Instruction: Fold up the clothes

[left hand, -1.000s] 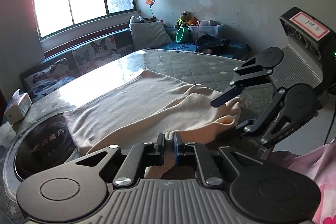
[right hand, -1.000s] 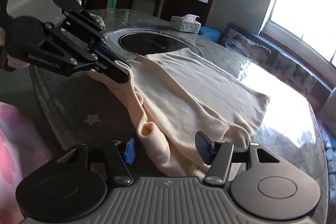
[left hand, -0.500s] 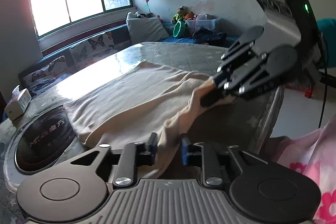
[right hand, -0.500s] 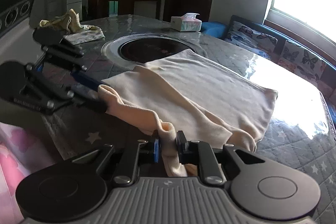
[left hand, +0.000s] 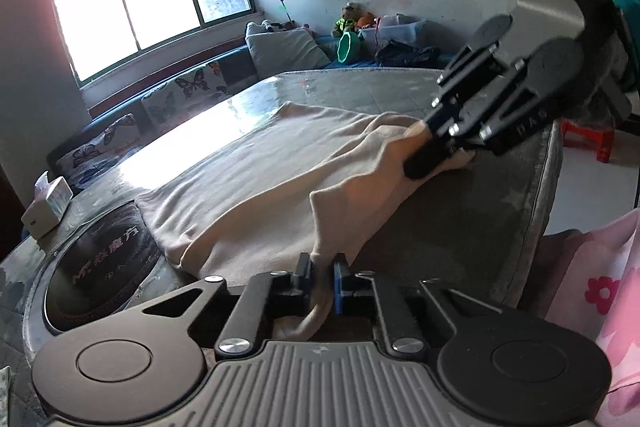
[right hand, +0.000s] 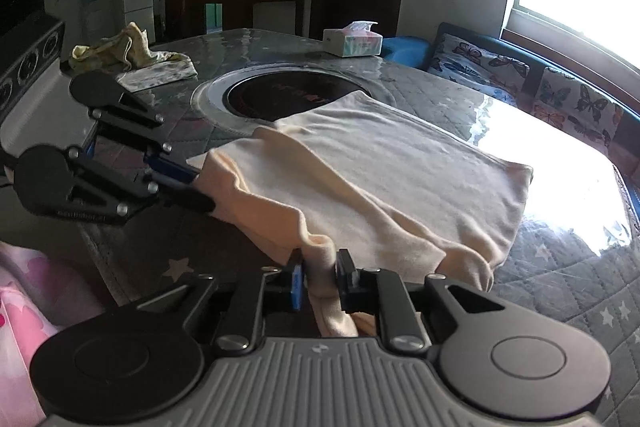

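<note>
A cream garment [left hand: 256, 179] lies partly folded on the grey quilted table [left hand: 472, 227]; it also shows in the right wrist view [right hand: 400, 167]. My left gripper [left hand: 321, 269] is shut on the garment's near edge. My right gripper [right hand: 320, 267] is shut on the same edge further along. The edge is stretched between them, lifted slightly above the table. The right gripper [left hand: 424, 159] shows in the left wrist view at the upper right. The left gripper [right hand: 192, 187] shows in the right wrist view at the left.
A round black cooktop [right hand: 288, 95] is set into the table beside the garment. A tissue box [right hand: 352, 41] and a yellow crumpled cloth [right hand: 120, 51] lie at the table's far side. A butterfly-print sofa [right hand: 520, 79] runs under the window. A red stool [left hand: 592, 139] stands on the floor.
The right gripper closed on the garment's near edge. Both grippers then drew apart, pulling the edge taut and lifting it.
</note>
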`<state>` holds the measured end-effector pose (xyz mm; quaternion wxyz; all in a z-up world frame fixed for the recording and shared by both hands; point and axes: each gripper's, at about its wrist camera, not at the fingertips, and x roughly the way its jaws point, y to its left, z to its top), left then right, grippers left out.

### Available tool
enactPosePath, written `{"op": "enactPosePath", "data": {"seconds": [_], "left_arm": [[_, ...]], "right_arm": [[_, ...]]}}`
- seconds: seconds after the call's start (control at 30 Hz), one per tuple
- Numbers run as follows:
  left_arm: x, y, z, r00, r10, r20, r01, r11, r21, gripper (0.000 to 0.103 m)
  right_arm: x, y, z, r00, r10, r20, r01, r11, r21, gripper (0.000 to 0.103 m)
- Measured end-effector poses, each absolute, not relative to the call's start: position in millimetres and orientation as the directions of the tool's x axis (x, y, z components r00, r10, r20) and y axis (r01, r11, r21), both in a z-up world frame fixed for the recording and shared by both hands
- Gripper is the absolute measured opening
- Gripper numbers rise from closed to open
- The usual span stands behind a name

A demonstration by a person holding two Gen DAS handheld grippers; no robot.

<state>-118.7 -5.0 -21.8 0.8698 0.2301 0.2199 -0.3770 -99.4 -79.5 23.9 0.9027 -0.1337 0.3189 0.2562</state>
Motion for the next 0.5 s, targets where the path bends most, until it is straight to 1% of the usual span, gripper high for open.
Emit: {"op": "enactPosePath", "data": {"seconds": [0.1, 0.17, 0.27, 0.33, 0.43, 0.5], "left_arm": [[-114.4, -3.3, -19.4, 0.617, -0.556, -0.557, 0.754, 0.62, 0.216, 0.01], [-112.9, -3.6, -19.2, 0.619, -0.55, -0.561, 0.75, 0.626, 0.214, 0.01], [-114.6, -5.4, -21.0, 0.621, -0.542, -0.566, 0.749, 0.624, 0.224, 0.01], [-115.8, -6.5, -22.6, 0.625, -0.534, -0.569, 0.747, 0.622, 0.236, 0.013], [-116.9, -6.7, -24.8, 0.629, -0.528, -0.571, 0.746, 0.616, 0.253, 0.013], [-118.6, -5.9, -26.0, 0.628, -0.528, -0.571, 0.75, 0.608, 0.262, 0.012]], "right_arm": [[-106.0, -76.7, 18.8, 0.663, 0.378, -0.646, -0.564, 0.819, -0.1, 0.02], [-109.9, -74.1, 14.5, 0.661, 0.375, -0.65, -0.574, 0.81, -0.117, 0.026], [-117.5, -72.7, 8.9, 0.67, 0.361, -0.649, -0.581, 0.799, -0.156, 0.031], [-121.7, -72.8, 7.4, 0.682, 0.352, -0.641, -0.583, 0.791, -0.187, 0.031], [-122.3, -73.8, 7.2, 0.692, 0.345, -0.634, -0.578, 0.791, -0.2, 0.03], [-120.3, -74.6, 7.4, 0.69, 0.342, -0.638, -0.574, 0.795, -0.195, 0.022]]}}
